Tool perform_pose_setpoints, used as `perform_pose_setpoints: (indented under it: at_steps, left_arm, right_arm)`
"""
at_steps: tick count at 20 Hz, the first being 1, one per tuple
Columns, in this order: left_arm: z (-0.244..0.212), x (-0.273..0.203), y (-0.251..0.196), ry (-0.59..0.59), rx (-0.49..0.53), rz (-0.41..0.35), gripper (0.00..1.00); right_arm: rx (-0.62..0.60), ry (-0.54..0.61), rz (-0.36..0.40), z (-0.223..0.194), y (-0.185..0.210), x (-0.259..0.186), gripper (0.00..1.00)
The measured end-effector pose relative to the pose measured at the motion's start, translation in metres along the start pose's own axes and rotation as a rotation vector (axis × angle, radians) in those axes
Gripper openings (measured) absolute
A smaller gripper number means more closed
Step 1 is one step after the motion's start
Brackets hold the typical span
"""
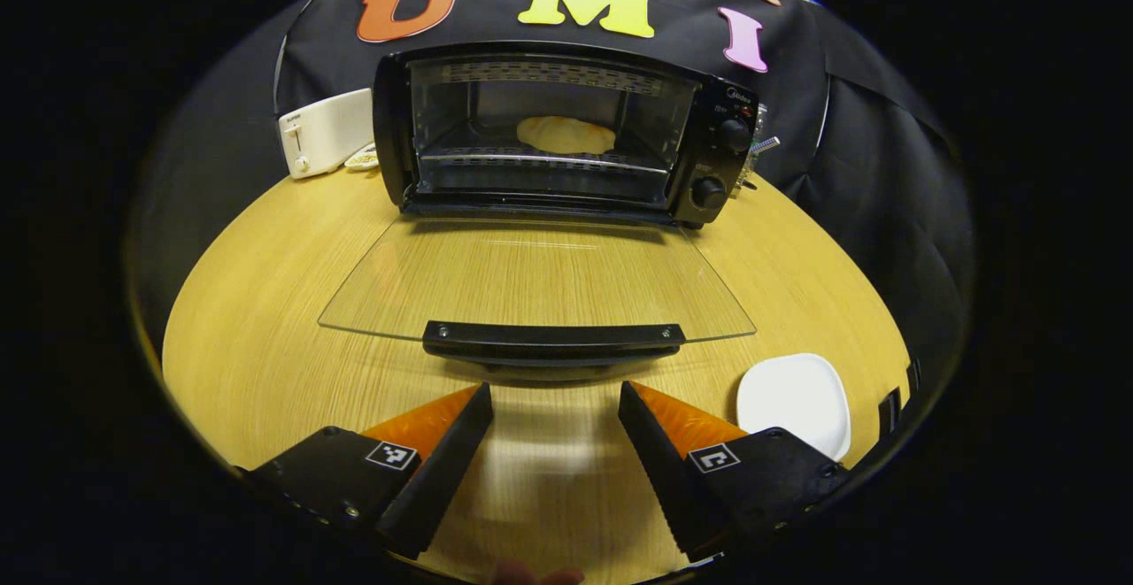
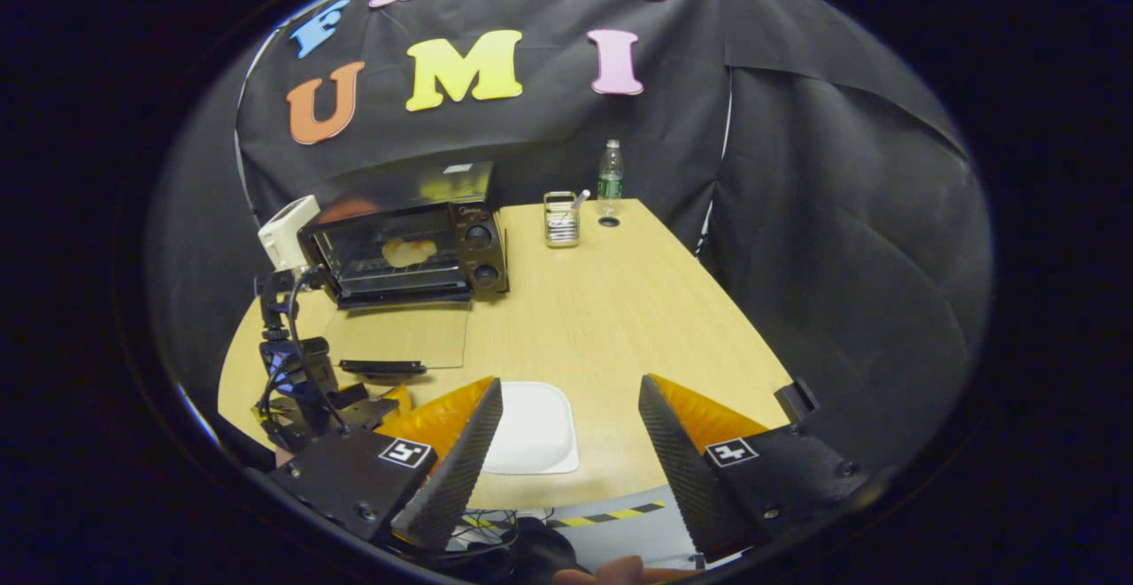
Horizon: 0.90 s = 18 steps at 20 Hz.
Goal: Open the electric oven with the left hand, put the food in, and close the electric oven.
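Left gripper (image 1: 553, 408): jaws apart, holding nothing, poised just short of the door handle (image 1: 553, 337) and not touching it. Right gripper (image 2: 571, 404): jaws apart, empty, hanging over the near edge of the tabletop (image 2: 620, 302) above a white plate (image 2: 531, 430), which carries nothing. The oven door (image 1: 531, 280) lies fully open and level, a clear glass panel; judged stiff, smooth and breakable, so the bar handle along its front edge is the proper place to take hold, gripped near the middle to lift it evenly. Beyond it the oven (image 1: 566, 134) stands at the far side of the tabletop, its cavity holding the food (image 1: 566, 135), a pale rounded piece resting on the rack; it looks light and soft. Only the closing appears to remain. Beside the oven stands a white toaster (image 1: 323, 132)
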State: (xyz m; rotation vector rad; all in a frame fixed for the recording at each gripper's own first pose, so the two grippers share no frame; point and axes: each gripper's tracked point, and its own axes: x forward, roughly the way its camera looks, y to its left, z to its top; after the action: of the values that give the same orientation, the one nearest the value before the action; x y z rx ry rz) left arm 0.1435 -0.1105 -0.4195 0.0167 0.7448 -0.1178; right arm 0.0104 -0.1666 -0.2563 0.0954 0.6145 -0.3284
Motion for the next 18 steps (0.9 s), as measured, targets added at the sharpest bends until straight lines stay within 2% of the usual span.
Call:
perform_pose_setpoints:
  at_steps: [5, 10, 14, 18]
  left_arm:
    - [0.008, 0.002, 0.0, -0.016, 0.012, 0.022, 0.95]
    - [0.033, -0.02, -0.003, -0.07, 0.022, 0.027, 0.95]
    - [0.077, -0.036, -0.004, -0.161, 0.021, 0.015, 0.95]
    - [0.148, -0.044, 0.001, -0.285, 0.037, 0.026, 0.95]
  right_arm:
    - [0.004, -0.004, 0.005, 0.004, -0.002, -0.002, 0.96]
    - [0.023, -0.02, 0.007, 0.011, -0.006, -0.001, 0.96]
    - [0.04, -0.031, 0.024, 0.014, 0.0, -0.005, 0.96]
    - [0.05, -0.074, 0.031, 0.029, -0.002, -0.016, 0.96]
